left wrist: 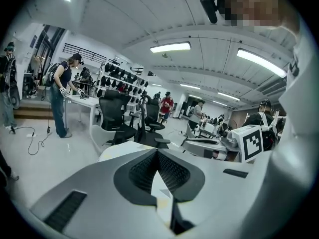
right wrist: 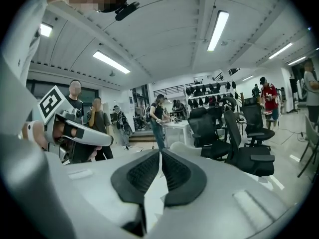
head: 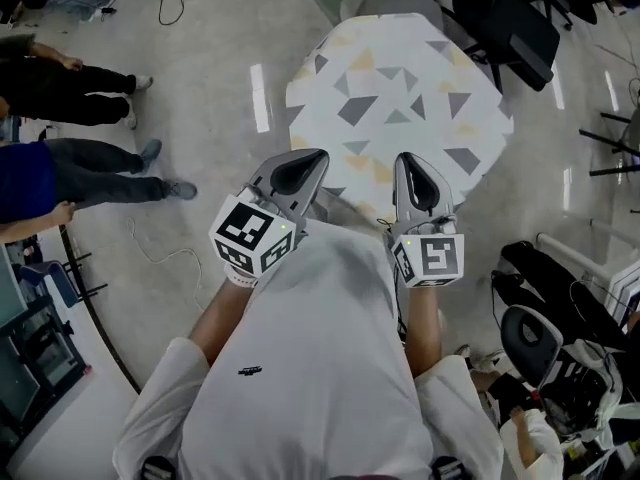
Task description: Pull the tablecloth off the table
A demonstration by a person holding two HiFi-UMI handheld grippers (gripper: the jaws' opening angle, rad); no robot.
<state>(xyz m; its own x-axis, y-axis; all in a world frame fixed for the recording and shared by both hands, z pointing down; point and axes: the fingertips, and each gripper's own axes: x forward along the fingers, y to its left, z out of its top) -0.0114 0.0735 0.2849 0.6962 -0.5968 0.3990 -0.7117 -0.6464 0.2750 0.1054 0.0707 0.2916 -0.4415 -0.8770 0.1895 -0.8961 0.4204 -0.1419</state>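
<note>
Closest in, my left gripper (head: 312,160) and right gripper (head: 410,163) each clamp shut on the near edge of the tablecloth (head: 400,98). It lies flat on the table ahead, roughly octagonal, with no clear long axis. Bare floor (head: 220,118) opens to the left; office chairs (head: 510,18) crowd the far right.

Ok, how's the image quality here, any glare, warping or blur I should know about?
Head view: white glare streaks lie on the glossy grey floor, while the white tablecloth with grey and yellow triangles is evenly lit and sharp. Left gripper view and right gripper view: strong fisheye bends the ceiling strip lights, and the corners go black.
</note>
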